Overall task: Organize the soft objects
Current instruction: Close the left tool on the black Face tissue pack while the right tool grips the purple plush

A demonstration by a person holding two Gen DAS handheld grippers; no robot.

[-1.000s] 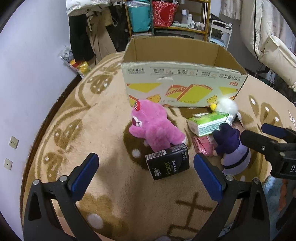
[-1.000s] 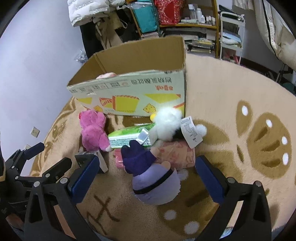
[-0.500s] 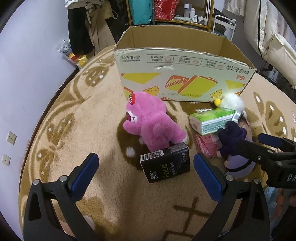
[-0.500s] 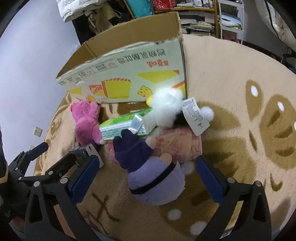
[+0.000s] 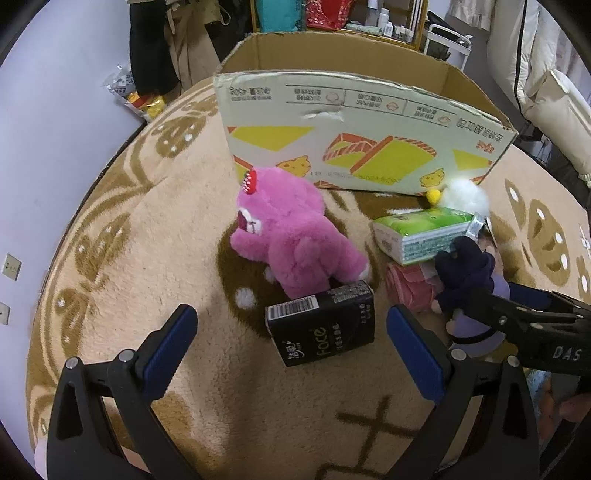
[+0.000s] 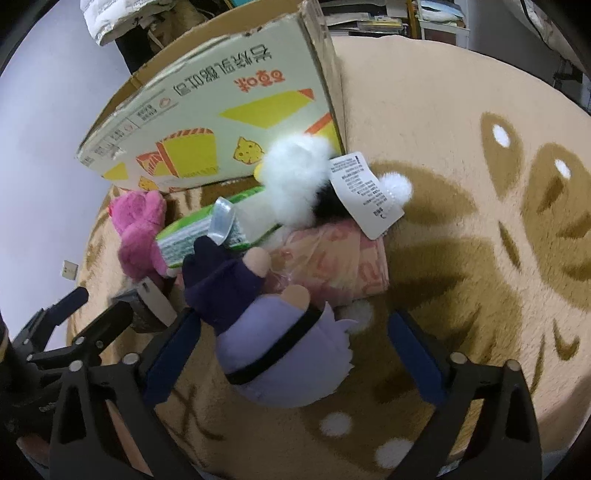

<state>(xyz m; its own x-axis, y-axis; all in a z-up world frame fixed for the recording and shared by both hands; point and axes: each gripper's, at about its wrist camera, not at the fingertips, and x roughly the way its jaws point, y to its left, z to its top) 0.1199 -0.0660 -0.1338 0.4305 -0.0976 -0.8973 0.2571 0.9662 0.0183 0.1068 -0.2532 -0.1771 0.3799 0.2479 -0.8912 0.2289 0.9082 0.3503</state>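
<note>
A pink plush bear (image 5: 291, 240) lies on the carpet in front of an open cardboard box (image 5: 354, 147). A black tissue pack (image 5: 321, 328) lies just ahead of my open left gripper (image 5: 291, 350). A green tissue pack (image 5: 424, 232), a pink pack (image 6: 332, 258) and a white plush (image 6: 299, 184) with a paper tag lie to the right. My open right gripper (image 6: 291, 354) straddles a purple plush (image 6: 273, 332), its fingers on either side of it. The pink bear (image 6: 140, 229) and the box (image 6: 221, 122) also show in the right wrist view.
The patterned beige carpet (image 5: 147, 258) covers the floor. A lilac wall (image 5: 55, 110) runs along the left. Shelves, bags and hanging clothes (image 5: 295, 18) stand behind the box. The right gripper's arm (image 5: 535, 328) crosses the left view's right edge.
Both grippers have moved forward and lower. The black pack now sits between the left fingers' line, and the purple plush now lies between the right fingers. Nothing has been grasped.
</note>
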